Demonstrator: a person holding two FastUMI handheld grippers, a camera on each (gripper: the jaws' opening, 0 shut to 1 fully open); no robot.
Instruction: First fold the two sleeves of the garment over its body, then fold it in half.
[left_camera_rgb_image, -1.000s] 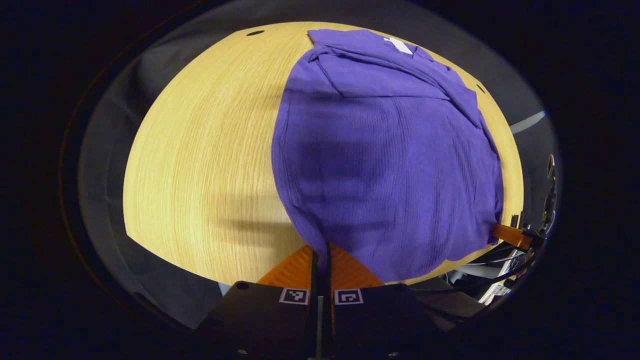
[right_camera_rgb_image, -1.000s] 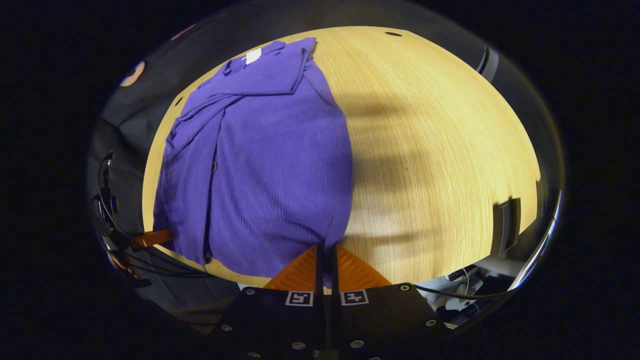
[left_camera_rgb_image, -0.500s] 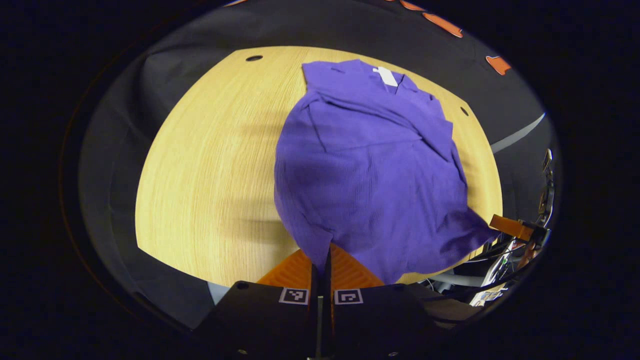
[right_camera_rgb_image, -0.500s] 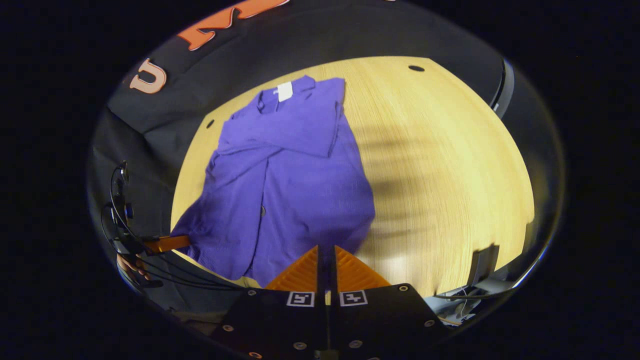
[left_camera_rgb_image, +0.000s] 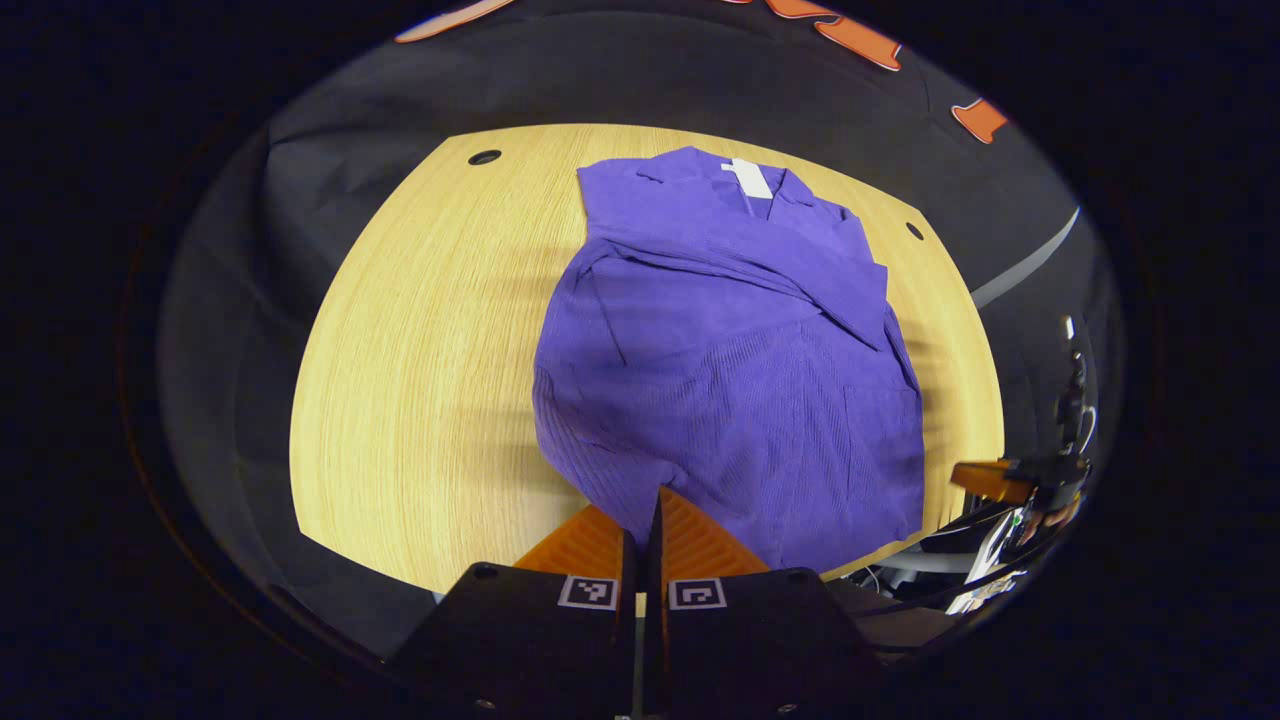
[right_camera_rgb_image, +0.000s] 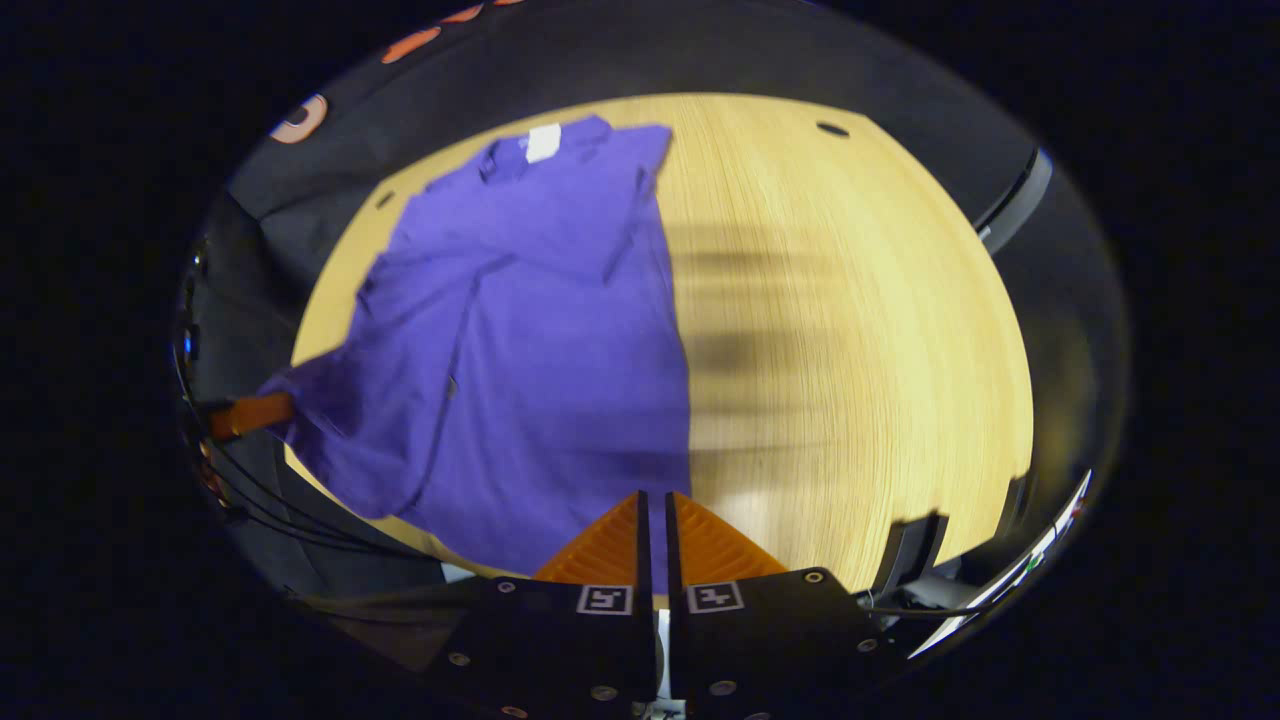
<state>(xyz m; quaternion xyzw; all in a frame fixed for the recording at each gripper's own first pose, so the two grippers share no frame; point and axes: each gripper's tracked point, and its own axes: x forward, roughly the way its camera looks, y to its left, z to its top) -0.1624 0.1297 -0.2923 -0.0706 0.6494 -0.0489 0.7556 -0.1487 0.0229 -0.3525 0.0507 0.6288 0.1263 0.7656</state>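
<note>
Shirt: the purple shirt (left_camera_rgb_image: 730, 390) lies on the wooden table (left_camera_rgb_image: 420, 370), collar and white tag at the far end, both sleeves already folded in over the body; we judge the half-fold is the step in hand.
Left gripper: our left gripper (left_camera_rgb_image: 640, 520) has its fingers closed to a thin slit on the near hem corner of the shirt, so we read it as pinching cloth.
Right gripper: our right gripper (right_camera_rgb_image: 652, 520) is likewise closed narrow on the other hem corner (right_camera_rgb_image: 655, 490); seen from the left gripper view it (left_camera_rgb_image: 985, 478) sits just beside the shirt's edge, and we cannot tell the grip from there.
Hem: the near edge is raised off the table and sags between the two grippers.
Risk, slipping: thin cloth held by a small bite may pull out of either gripper if we carry it forward too fast.
Risk, sleeves: the folded sleeves (left_camera_rgb_image: 760, 270) lie loose and may slide open if the body drags along the table.
Risk, skew: if one gripper leads the other, the hem lands crooked against the collar (right_camera_rgb_image: 545, 150).
Risk, bunching: too little lift leaves the middle rumpled under the fold.
</note>
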